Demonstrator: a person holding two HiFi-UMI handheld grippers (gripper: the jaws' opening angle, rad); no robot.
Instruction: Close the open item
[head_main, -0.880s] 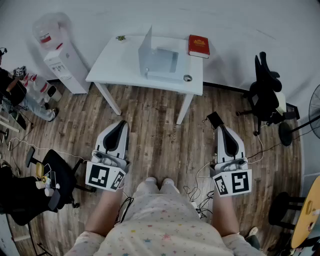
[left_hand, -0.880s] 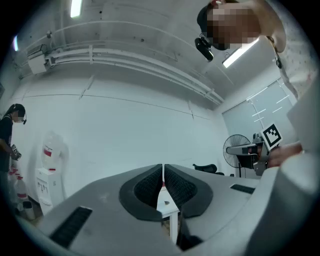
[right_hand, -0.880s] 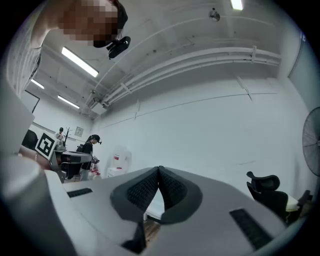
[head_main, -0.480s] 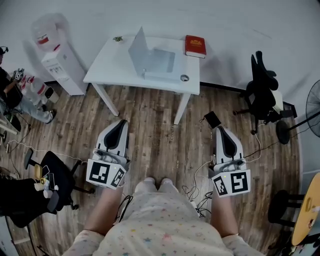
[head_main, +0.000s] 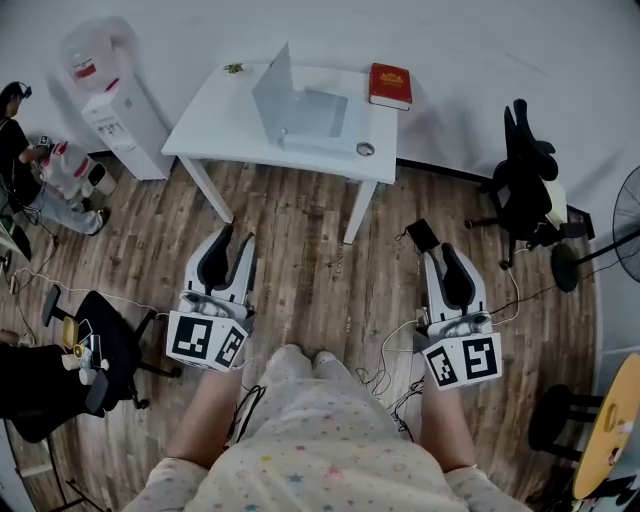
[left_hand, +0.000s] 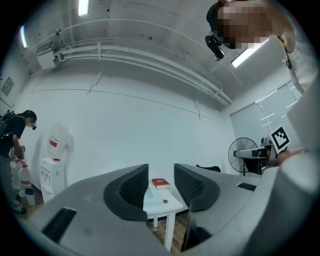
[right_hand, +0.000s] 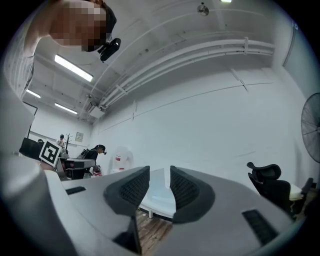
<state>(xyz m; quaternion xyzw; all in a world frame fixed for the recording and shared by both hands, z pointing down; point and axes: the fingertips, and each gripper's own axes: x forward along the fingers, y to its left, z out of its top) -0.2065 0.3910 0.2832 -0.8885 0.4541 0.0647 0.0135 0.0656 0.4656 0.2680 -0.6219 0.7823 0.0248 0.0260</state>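
Both sets of jaws spread, empty: left gripper (head_main: 231, 245), right gripper (head_main: 447, 254); slight shift only; counter (head_main: 215, 135) well apart; laptop (head_main: 300, 100) still open.

The bench (head_main: 205, 135) stands against the far wall, with the open laptop (head_main: 300, 105) on its middle. A book (head_main: 390, 86) lies at its back right corner, a small ring (head_main: 366, 149) by its front right edge and a small item (head_main: 236, 68) at its back left corner. A water dispenser (head_main: 118, 115) stands left of the bench and an office chair (head_main: 527, 190) right of it, with a fan (head_main: 628, 215) farther right. The left hand-held gripper (head_main: 232, 245) and right hand-held gripper (head_main: 447, 258) hang side by side over the floor, well short of the bench, jaws apart around nothing.
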